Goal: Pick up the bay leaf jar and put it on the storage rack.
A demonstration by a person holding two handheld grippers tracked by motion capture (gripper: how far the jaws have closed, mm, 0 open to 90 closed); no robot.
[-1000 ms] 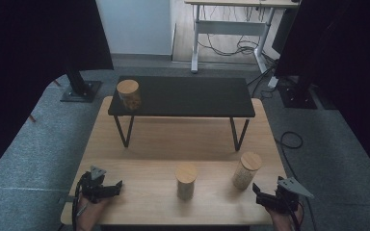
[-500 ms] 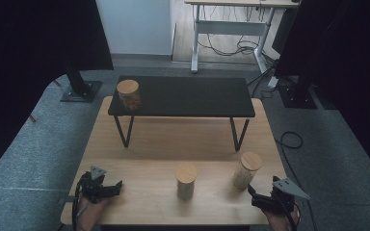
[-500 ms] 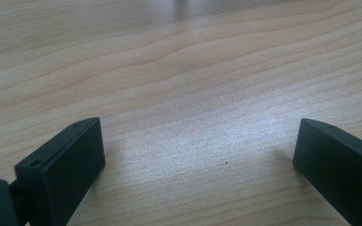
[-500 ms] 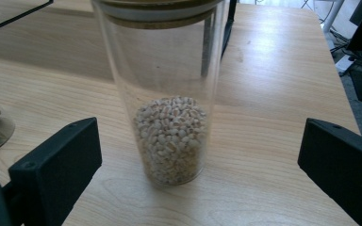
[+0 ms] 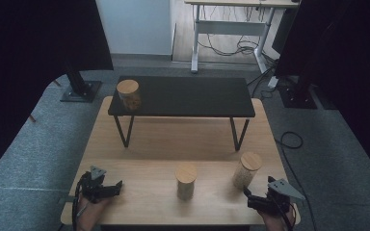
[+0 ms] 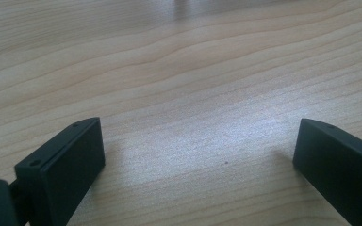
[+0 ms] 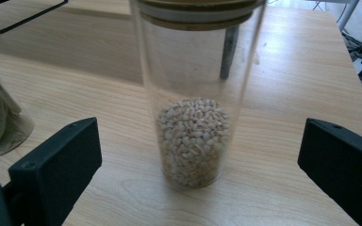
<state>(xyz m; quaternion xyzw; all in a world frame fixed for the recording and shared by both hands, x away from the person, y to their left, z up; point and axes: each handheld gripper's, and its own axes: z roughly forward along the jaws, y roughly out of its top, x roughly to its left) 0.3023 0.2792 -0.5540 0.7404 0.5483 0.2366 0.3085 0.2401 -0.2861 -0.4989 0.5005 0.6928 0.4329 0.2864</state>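
Three glass jars with wooden lids are in the high view. One jar (image 5: 128,94) stands on the left end of a small black table (image 5: 192,96). A second jar (image 5: 186,181) stands mid-front on the wooden table (image 5: 173,139). A third jar (image 5: 246,170), holding pale beans (image 7: 193,136), stands to its right. My right gripper (image 5: 248,197) is open just in front of that third jar (image 7: 195,94), which stands ahead of its spread jaws (image 7: 200,141) without touching them. My left gripper (image 5: 117,186) is open low over bare wood (image 6: 198,141) at the front left.
The middle jar (image 7: 0,122) sits at the left edge of the right gripper view, holding greenish contents. A black table leg (image 7: 228,52) stands behind the bean jar. Grey carpet (image 5: 38,144) surrounds the wooden table, with stands and cables beyond.
My right gripper has crept left and closer to the bean jar. The left gripper and the jars have stayed put.
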